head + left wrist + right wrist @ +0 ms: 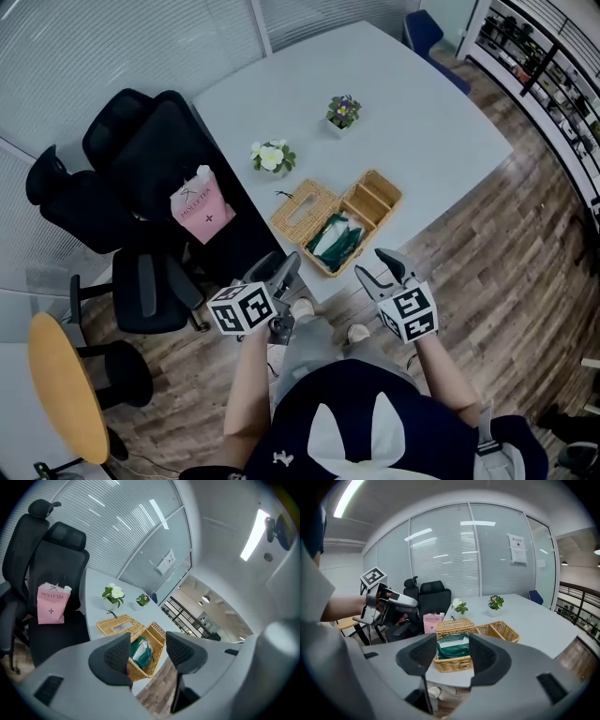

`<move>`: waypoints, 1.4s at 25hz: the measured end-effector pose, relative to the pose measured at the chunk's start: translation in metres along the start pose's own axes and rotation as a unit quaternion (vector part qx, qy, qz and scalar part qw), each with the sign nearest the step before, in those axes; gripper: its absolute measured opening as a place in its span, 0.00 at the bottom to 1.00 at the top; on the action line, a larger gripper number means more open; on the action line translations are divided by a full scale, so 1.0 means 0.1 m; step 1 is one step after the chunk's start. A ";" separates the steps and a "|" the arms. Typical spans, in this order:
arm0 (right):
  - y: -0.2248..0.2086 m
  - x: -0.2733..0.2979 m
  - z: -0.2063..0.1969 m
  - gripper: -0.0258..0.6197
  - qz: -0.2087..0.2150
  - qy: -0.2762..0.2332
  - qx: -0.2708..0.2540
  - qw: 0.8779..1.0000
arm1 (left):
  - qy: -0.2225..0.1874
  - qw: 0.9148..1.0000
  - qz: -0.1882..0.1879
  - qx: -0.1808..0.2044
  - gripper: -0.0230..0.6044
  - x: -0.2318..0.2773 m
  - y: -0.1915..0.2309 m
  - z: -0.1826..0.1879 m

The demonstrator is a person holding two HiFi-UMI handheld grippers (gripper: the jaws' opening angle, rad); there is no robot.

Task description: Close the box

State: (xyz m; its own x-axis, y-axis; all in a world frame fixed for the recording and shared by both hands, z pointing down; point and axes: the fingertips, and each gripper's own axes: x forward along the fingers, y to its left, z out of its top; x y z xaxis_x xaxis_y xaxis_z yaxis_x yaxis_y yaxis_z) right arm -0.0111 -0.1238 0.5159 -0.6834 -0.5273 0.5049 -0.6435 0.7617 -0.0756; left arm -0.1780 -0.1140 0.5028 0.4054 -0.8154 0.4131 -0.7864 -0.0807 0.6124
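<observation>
two grippers up in front of you, both short of the table (422, 122) edge. l gripper (284, 271): jaws wide apart, nothing betw them, released. r gripper (382, 269): jaws apart too, empty, released. neither touches the wicker box (382, 190).

wicker box sits at the near edge of the table, just beyond both grippers, open. its lid (302, 212), w/ a slot in the middle, lies turned back flat on the table along the box's left side. big near compartment holds a green pack (335, 239); two smaller compartments at the far-right end.

white flower pot (272, 157) just beyond the lid. purple flower pot (343, 112) farther off, well apart from the box. pink paper bag (202, 208) stands on the black chair (141, 141), left of the table.
</observation>
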 end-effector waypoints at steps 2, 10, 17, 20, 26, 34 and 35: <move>-0.01 0.04 -0.01 0.37 -0.002 0.007 0.010 1.000 | 0.006 1.000 0.001 -0.009 0.40 0.04 0.08 0.01; -0.14 0.23 -0.04 0.38 -0.022 0.024 0.021 0.999 | 0.024 0.995 -0.014 -0.093 0.40 0.23 0.43 0.00; -0.21 0.38 -0.21 0.38 -0.035 0.052 0.054 0.997 | 0.051 0.991 -0.027 -0.124 0.40 0.39 0.62 -0.01; -0.27 0.46 -0.32 0.38 -0.044 0.062 0.080 0.994 | 0.064 0.989 -0.027 -0.128 0.40 0.47 0.71 -0.01; -0.33 0.61 -0.51 0.39 -0.050 0.089 0.134 0.986 | 0.094 0.987 -0.027 -0.130 0.40 0.63 0.86 -0.01; -0.35 0.68 -0.84 0.37 -0.043 0.127 0.246 0.960 | 0.129 0.983 -0.025 -0.128 0.40 0.80 1.00 -0.08; -0.34 0.68 -0.86 0.36 -0.041 0.125 0.261 0.956 | 0.132 0.982 -0.025 -0.129 0.40 0.82 1.02 -0.09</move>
State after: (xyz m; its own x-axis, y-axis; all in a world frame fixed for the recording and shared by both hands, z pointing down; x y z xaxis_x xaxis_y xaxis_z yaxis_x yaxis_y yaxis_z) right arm -0.0060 -0.1536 0.6269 -0.5609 -0.4214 0.7126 -0.8208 0.3949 -0.4126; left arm -0.2209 -0.1835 0.6053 0.5738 -0.6349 0.5174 -0.6315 0.0594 0.7731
